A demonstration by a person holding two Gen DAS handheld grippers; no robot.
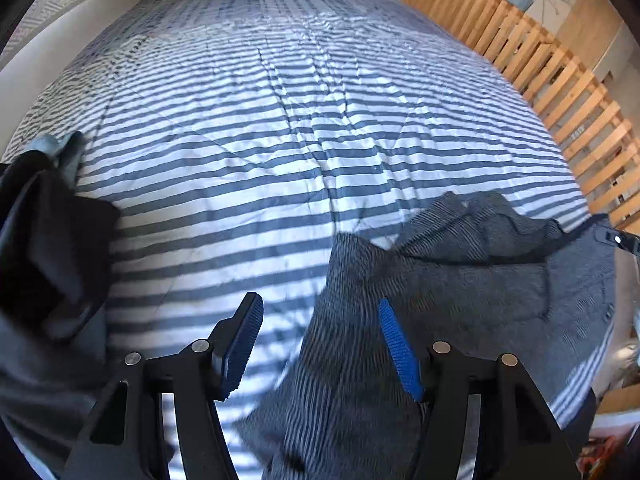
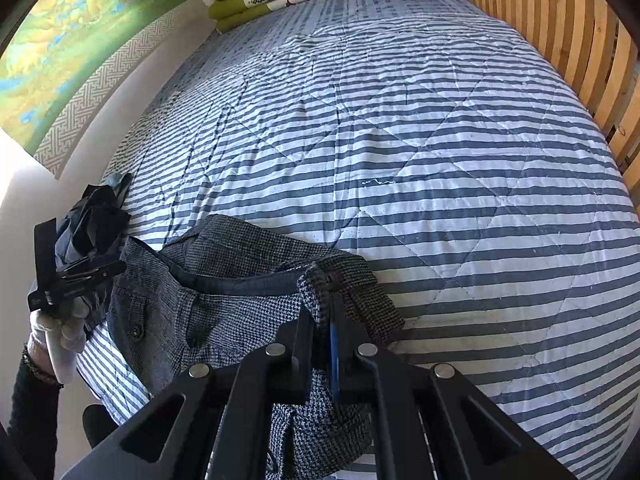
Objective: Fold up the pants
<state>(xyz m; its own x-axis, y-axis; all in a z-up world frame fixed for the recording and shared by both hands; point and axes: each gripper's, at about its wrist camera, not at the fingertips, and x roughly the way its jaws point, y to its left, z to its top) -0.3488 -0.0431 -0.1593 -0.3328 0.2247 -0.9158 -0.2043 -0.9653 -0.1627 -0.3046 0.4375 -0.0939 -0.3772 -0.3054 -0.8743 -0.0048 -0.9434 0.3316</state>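
The grey houndstooth pants (image 2: 224, 300) lie bunched at the near edge of the bed (image 2: 440, 160), waistband facing the far end, one part draped toward the near left. The right gripper (image 2: 324, 320) is clenched on a fold of the waistband at its right end, the cloth pinched between the jaws and hanging below them. The left gripper (image 1: 320, 344) has its jaws spread wide and holds nothing; the pants (image 1: 440, 300) lie under and beside its right pad (image 1: 398, 344), while the left pad sits over striped quilt.

The main risk is a one-sided lift. With only the right end held, raising it would likely drag the rest into a twisted rope instead of a flat panel, and the legs could slide off the near edge of the bed. The right grip also looks shallow and may take more than one layer, so the front and back of the waistband could part or slip free under the weight.

The left jaws, if closed where they are, would probably catch a leg rather than the waistband's other end. A dark heap of clothes (image 1: 48, 240) sits near left, close enough to snag when the pants are spread.
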